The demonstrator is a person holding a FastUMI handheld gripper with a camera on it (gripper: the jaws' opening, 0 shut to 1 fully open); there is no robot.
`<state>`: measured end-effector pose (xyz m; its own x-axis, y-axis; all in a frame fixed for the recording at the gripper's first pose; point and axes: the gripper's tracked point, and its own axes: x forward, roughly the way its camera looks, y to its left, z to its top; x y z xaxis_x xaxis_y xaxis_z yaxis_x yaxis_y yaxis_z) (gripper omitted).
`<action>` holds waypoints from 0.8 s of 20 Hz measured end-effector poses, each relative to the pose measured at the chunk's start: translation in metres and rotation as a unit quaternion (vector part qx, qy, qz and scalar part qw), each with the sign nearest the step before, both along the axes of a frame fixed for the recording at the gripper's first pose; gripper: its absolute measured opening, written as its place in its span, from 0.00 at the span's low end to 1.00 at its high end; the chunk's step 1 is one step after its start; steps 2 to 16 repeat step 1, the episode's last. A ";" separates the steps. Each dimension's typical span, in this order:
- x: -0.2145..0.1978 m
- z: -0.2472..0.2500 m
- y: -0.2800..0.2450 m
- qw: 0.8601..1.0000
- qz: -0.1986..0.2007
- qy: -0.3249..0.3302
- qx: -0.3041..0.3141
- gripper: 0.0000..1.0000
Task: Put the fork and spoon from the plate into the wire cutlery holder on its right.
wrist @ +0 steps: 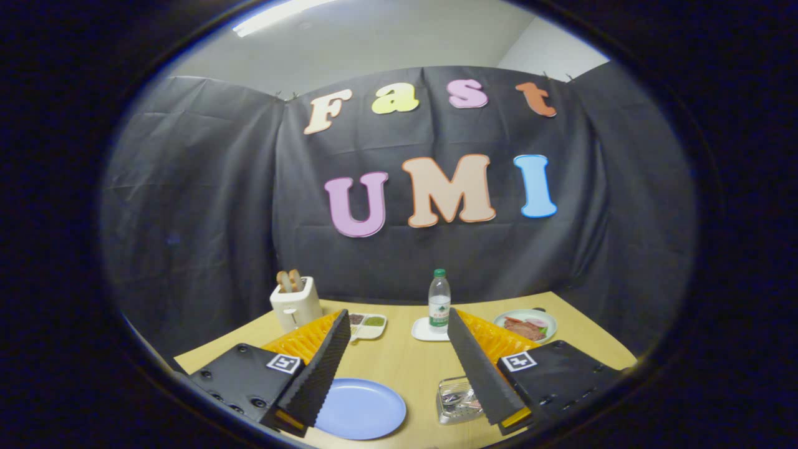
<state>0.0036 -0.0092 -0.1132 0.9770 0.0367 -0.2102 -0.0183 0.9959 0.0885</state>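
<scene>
My gripper (398,313) is open and held above the wooden table (405,362), with nothing between its fingers. A round blue plate (361,408) lies below, partly behind the left finger (324,368). The part of the plate that shows is bare. To the plate's right sits the wire cutlery holder (455,399), low and rectangular, partly covered by the right finger (480,368). Shiny metal pieces glint inside it, but I cannot tell a fork from a spoon there.
Beyond the fingers, at the back of the table, stand a white toaster (295,305) with bread in it, a small divided dish of condiments (368,325), and a water bottle (439,302) on a white coaster. A plate of food (527,325) lies at the back right.
</scene>
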 end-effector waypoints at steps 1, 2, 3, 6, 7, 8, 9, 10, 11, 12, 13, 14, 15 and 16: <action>0.003 0.005 -0.006 1.000 -0.016 -0.014 0.005 0.99; 0.003 0.005 -0.006 1.000 -0.016 -0.014 0.005 0.99; 0.003 0.005 -0.006 1.000 -0.016 -0.014 0.005 0.99; 0.003 0.005 -0.006 1.000 -0.016 -0.014 0.005 0.99; 0.003 0.005 -0.006 1.000 -0.016 -0.014 0.005 0.99; 0.003 0.005 -0.006 1.000 -0.016 -0.014 0.005 0.99; 0.003 0.005 -0.006 1.000 -0.016 -0.014 0.005 0.99; 0.003 0.005 -0.006 1.000 -0.016 -0.014 0.005 0.99; 0.003 0.005 -0.006 1.000 -0.016 -0.014 0.005 0.99; 0.003 0.005 -0.006 1.000 -0.016 -0.014 0.005 0.99; 0.003 0.005 -0.006 1.000 -0.016 -0.014 0.005 0.99; 0.003 0.005 -0.006 1.000 -0.016 -0.014 0.005 0.99; 0.003 0.005 -0.006 1.000 -0.016 -0.014 0.005 0.99; 0.003 0.005 -0.006 1.000 -0.016 -0.014 0.005 0.99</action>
